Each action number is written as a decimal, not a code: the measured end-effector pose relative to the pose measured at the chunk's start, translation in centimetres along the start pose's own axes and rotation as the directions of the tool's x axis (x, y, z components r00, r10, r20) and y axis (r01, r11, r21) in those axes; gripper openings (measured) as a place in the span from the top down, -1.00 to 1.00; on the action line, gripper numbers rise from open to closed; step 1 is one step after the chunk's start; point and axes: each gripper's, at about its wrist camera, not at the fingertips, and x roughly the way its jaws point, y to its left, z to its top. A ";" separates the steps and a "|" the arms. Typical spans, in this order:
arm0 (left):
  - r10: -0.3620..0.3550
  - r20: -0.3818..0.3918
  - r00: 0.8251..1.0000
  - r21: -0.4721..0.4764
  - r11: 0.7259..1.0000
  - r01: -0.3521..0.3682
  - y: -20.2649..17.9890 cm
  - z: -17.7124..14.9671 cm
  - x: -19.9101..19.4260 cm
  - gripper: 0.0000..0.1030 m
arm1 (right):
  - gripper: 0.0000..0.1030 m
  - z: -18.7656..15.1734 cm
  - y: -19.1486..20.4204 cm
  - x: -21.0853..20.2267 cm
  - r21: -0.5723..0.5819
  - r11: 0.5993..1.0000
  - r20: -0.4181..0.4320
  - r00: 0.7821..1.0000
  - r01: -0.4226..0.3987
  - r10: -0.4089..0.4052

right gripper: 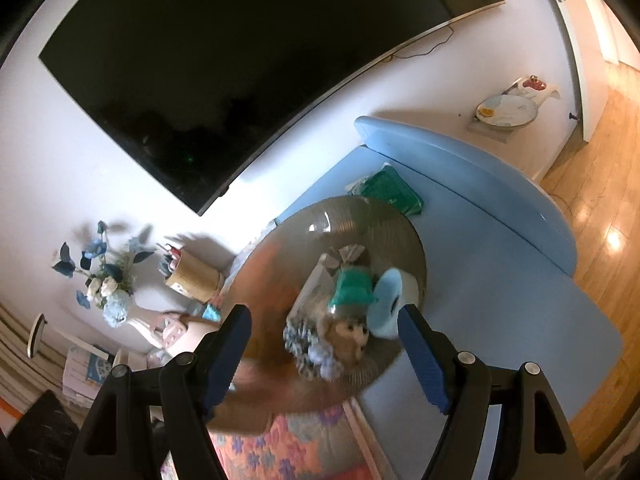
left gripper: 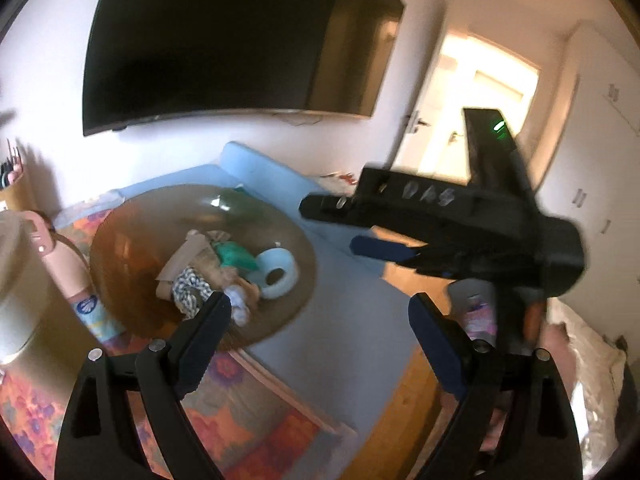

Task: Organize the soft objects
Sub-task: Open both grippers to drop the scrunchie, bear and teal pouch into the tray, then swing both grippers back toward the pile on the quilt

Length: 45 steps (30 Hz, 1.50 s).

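A round brown glass bowl (left gripper: 120,248) (right gripper: 280,248) holds several soft things: a green cloth toy (left gripper: 234,256) (right gripper: 352,286), a light blue ring (left gripper: 278,274) (right gripper: 386,300), a blue-white braided rope (left gripper: 190,288), a brown plush animal (right gripper: 350,338) and a pale blue scrunchie (left gripper: 238,306). My left gripper (left gripper: 320,320) is open and empty, above the bowl's near right rim. My right gripper (right gripper: 324,336) is open and empty, just above the plush animal. The right gripper also shows in the left wrist view (left gripper: 360,224), to the right of the bowl.
The bowl stands on a light blue table (left gripper: 352,320) (right gripper: 500,248) with a flowered quilt (left gripper: 248,412) at its near side. A green packet (right gripper: 390,192) lies behind the bowl. A pink bottle (left gripper: 68,272), flower vase (right gripper: 108,292), pen holder (right gripper: 192,276) and wall television (left gripper: 240,40) stand nearby.
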 end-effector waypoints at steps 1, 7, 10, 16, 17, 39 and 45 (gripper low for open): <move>-0.006 0.008 1.000 0.006 1.000 0.005 -0.2 -0.3 -1.1 -0.74 | -0.44 -0.7 0.1 -0.6 -0.002 1.000 0.003 1.000 0.002 -0.002; -0.030 0.036 0.999 0.005 1.000 0.030 0.4 -2.1 -8.0 -0.74 | -0.45 -5.7 2.0 -2.7 -0.116 0.989 -0.032 0.995 0.092 -0.096; 0.036 0.039 0.999 -0.010 0.999 -0.036 1.5 -3.0 -10.6 -0.74 | -0.45 -9.0 4.1 -3.0 -0.245 0.961 -0.073 0.985 0.132 -0.154; 0.249 0.088 0.964 -0.097 0.966 -0.241 6.3 -5.9 -16.2 -0.74 | -0.45 -15.0 10.6 -1.6 -0.490 0.870 -0.138 0.982 0.047 -0.131; 0.286 0.086 0.954 -0.120 0.954 -0.275 7.3 -6.3 -16.7 -0.74 | -0.45 -16.2 12.3 -1.0 -0.535 0.845 -0.161 0.981 0.003 -0.105; 0.726 -0.150 0.671 -0.390 0.580 -0.715 34.2 -17.1 -23.4 -0.74 | -0.45 -26.6 29.0 20.9 -0.614 0.785 -0.248 0.964 -0.079 -0.097; 0.720 -0.250 0.647 -0.412 0.526 -0.744 36.6 -18.7 -21.5 -0.74 | -0.45 -26.4 28.3 22.0 -0.603 0.798 -0.211 0.965 0.000 -0.159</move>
